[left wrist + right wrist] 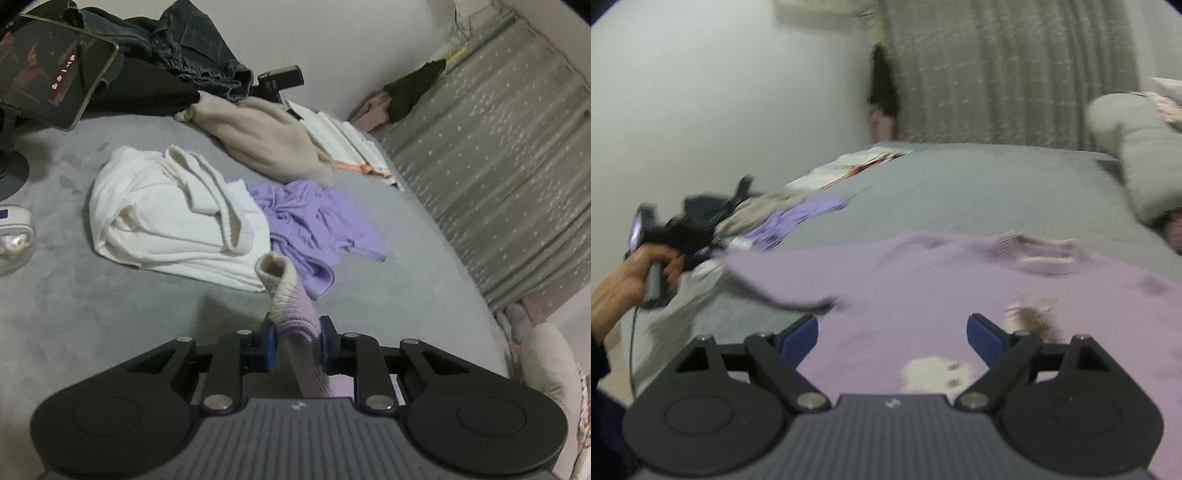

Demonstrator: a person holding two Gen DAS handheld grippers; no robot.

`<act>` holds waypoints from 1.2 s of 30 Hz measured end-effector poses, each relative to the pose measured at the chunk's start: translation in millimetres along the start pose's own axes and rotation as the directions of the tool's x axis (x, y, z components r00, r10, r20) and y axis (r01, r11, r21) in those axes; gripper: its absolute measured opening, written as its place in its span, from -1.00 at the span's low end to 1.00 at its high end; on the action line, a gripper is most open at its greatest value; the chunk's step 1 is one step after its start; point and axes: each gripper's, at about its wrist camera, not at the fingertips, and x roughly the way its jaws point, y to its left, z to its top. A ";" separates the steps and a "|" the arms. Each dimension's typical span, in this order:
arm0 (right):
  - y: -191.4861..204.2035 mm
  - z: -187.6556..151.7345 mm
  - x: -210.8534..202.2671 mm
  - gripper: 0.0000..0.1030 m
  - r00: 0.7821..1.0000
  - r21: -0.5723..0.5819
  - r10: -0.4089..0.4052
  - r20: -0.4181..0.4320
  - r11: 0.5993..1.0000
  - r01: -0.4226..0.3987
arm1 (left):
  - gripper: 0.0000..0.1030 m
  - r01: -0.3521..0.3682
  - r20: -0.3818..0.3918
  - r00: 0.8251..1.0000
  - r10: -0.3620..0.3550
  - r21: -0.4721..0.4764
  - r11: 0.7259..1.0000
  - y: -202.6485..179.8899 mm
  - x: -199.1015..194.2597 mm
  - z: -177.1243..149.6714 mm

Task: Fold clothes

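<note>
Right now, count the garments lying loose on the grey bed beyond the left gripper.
3, perhaps more hidden in the dark heap behind: a white knit sweater, a crumpled purple top touching its right side, a beige garment farther back.

Your right camera is blurry, so the clothes pile (764, 221) by your left hand (635, 273) looks smeared. The purple sweater (923, 288) runs off the picture's right edge.

Two tongs, left (295, 345) and right (892, 341), one lilac sweater (923, 280), one white garment (166, 218), one beige garment (273, 144), one purple garment (314, 221), one phone (51, 70)
</note>
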 end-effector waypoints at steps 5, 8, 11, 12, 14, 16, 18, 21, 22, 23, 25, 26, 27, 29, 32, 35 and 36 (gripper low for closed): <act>-73.0 16.0 -37.9 0.90 0.986 0.243 -0.112 0.123 0.967 0.080 | -0.62 -0.031 0.032 0.999 0.031 -0.008 1.000 3.0 0.2 1.3; -111.3 16.5 -58.1 0.92 0.970 0.362 -0.183 0.158 0.925 0.115 | -0.68 -0.041 0.063 0.997 0.042 -0.008 0.999 3.1 -1.0 1.2; -143.4 11.5 -74.5 0.93 0.953 0.475 -0.257 0.161 0.867 0.153 | -0.75 -0.012 0.064 0.998 0.011 0.007 1.000 -1.8 -1.1 -1.0; -151.8 8.0 -77.8 0.94 0.950 0.514 -0.270 0.160 0.844 0.153 | -0.77 -0.013 0.056 0.998 0.013 0.014 1.000 -3.7 -0.9 -1.9; -161.9 1.6 -80.3 0.94 0.950 0.564 -0.275 0.146 0.812 0.149 | -0.77 -0.025 0.038 0.999 0.024 0.024 0.999 -7.2 -1.0 -3.3; -163.5 -1.3 -80.9 0.94 0.951 0.564 -0.278 0.135 0.811 0.157 | -0.78 -0.029 0.045 0.999 0.030 -0.017 0.999 -1.0 -5.0 1.0; -162.9 -2.4 -83.6 0.96 0.949 0.543 -0.284 0.136 0.823 0.168 | -0.65 -0.033 0.058 0.998 0.036 -0.050 0.998 9.7 -8.9 6.6; -163.1 -3.0 -89.1 1.00 0.946 0.505 -0.291 0.140 0.843 0.184 | -0.36 -0.092 -0.003 0.996 0.092 -0.023 0.995 20.1 -3.4 6.3; -163.0 -3.0 -90.6 1.00 0.946 0.498 -0.293 0.139 0.846 0.189 | -0.36 -0.105 -0.014 0.994 0.104 -0.027 0.994 22.5 -2.9 5.6; -161.7 -3.0 -91.3 1.00 0.946 0.495 -0.294 0.136 0.847 0.192 | -0.36 -0.112 -0.021 0.994 0.112 -0.033 0.993 24.9 -2.8 5.2; -159.3 -3.2 -92.0 1.00 0.948 0.490 -0.292 0.129 0.850 0.196 | -0.30 -0.085 -0.003 0.996 0.085 -0.060 0.995 28.2 -6.0 5.8; -158.3 -3.4 -91.2 1.00 0.949 0.489 -0.288 0.127 0.851 0.192 | -0.21 -0.070 0.008 0.997 0.071 -0.065 0.995 28.5 -7.5 6.1; -155.8 -1.9 -90.5 1.00 0.951 0.486 -0.283 0.126 0.853 0.189 | -0.13 -0.063 0.011 0.998 0.064 -0.059 0.996 28.0 -7.7 5.7; -149.5 0.3 -86.9 1.00 0.955 0.468 -0.270 0.123 0.864 0.184 | -0.10 -0.081 -0.009 0.997 0.081 -0.038 0.996 26.3 -4.4 3.4; -142.8 1.9 -82.2 1.00 0.958 0.431 -0.263 0.112 0.882 0.191 | -0.09 -0.116 -0.035 0.993 0.115 -0.031 0.993 27.2 -0.6 0.9; -138.7 1.6 -80.3 1.00 0.958 0.404 -0.269 0.099 0.891 0.208 | -0.04 -0.132 -0.065 0.989 0.131 -0.026 0.991 28.9 4.5 -1.3; -137.0 1.1 -81.5 1.00 0.958 0.402 -0.268 0.097 0.891 0.209 | 0.03 -0.142 -0.083 0.987 0.140 -0.013 0.990 28.6 7.6 -2.3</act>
